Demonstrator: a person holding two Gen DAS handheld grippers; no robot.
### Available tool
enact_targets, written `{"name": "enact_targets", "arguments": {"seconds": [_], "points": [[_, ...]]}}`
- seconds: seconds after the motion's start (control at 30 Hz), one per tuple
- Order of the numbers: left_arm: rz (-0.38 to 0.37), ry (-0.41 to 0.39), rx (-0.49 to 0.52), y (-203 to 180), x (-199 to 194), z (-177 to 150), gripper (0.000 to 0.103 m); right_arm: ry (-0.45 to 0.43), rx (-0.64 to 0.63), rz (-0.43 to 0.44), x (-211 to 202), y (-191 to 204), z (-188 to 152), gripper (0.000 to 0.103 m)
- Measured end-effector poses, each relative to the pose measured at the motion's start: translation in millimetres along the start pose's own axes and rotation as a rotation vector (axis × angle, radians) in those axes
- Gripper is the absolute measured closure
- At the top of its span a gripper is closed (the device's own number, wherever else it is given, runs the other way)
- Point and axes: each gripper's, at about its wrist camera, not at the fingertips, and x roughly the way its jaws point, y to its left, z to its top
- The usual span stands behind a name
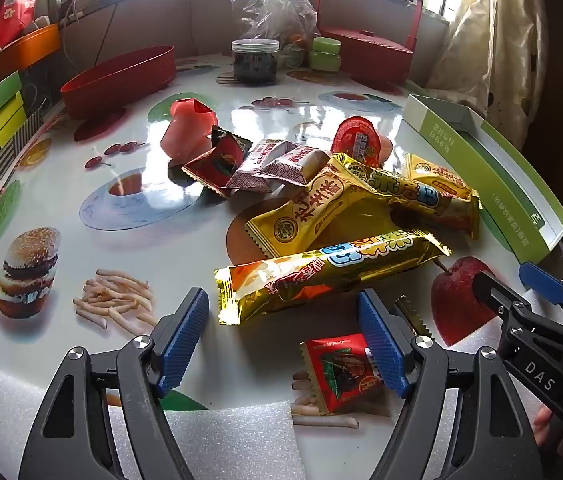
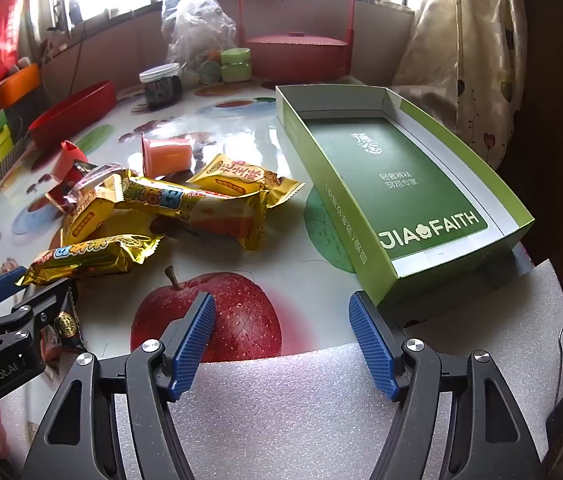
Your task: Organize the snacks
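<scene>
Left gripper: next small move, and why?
Probably ease the left gripper forward and down onto the nearest gold bar packet, then close. Its jaws are wide open and empty, that packet lies just ahead of the fingertips, and the green box beside the pile holds no snacks yet.

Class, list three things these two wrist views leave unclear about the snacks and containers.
- Red oval tray: inside hidden by its wall, both views.
- Clear plastic bag: contents blurred by glare, both views.
- Small red packet: partly covered by the left tool, left wrist view.
</scene>
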Motion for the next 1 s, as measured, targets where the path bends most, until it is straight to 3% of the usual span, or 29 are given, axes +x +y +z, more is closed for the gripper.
{"name": "enact_targets", "arguments": {"seconds": [1.0], "points": [[0.043,0.01,0.015,-1.1,4.5,-1.8,0.027,-0.001,0.001,0.002,-1.9,-0.6,0.2,0.033]]}}
